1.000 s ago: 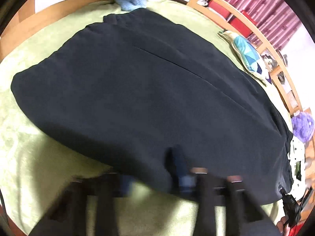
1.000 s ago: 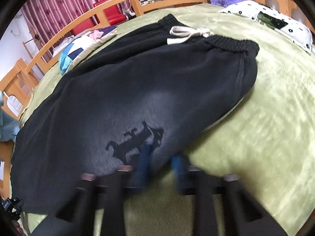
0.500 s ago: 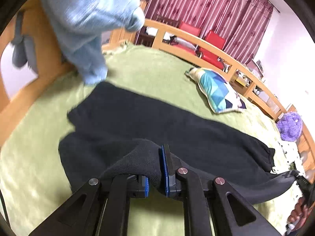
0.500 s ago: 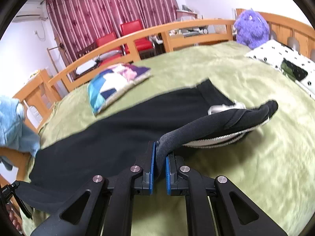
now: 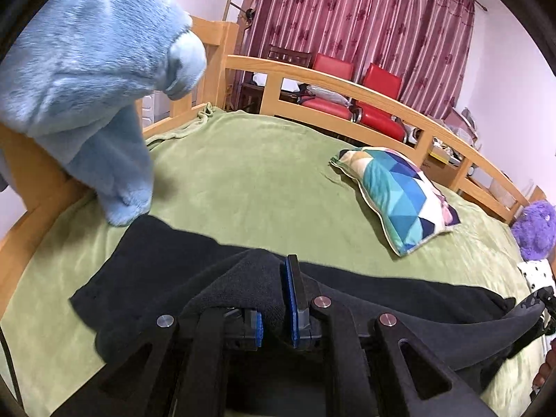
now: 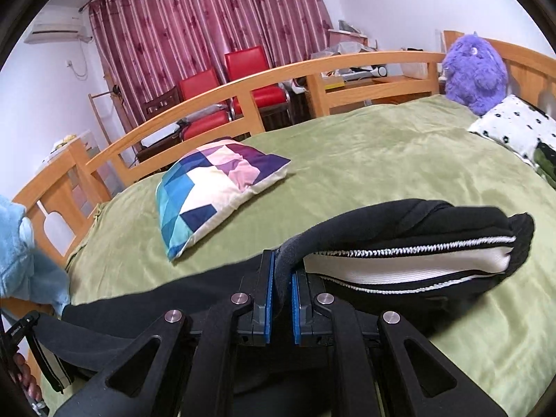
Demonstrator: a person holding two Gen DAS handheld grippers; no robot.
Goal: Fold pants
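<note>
Left gripper [image 5: 276,299] clamped on black sweatpants [image 5: 166,271], right gripper [image 6: 280,288] pinching their waist edge above green blanket [image 6: 382,153], no legible writing

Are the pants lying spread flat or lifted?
Partly lifted: both the left gripper and right gripper pinch the pants, raising one edge off the bed.

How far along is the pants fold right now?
Done: both claws have pinched the near edge of the black fleece pants, left claw towards the leg end, right claw near the waistband. In hand: that edge is lifted off the green blanket. Left: carry it across, lay it down, then fold lengthwise.
</note>
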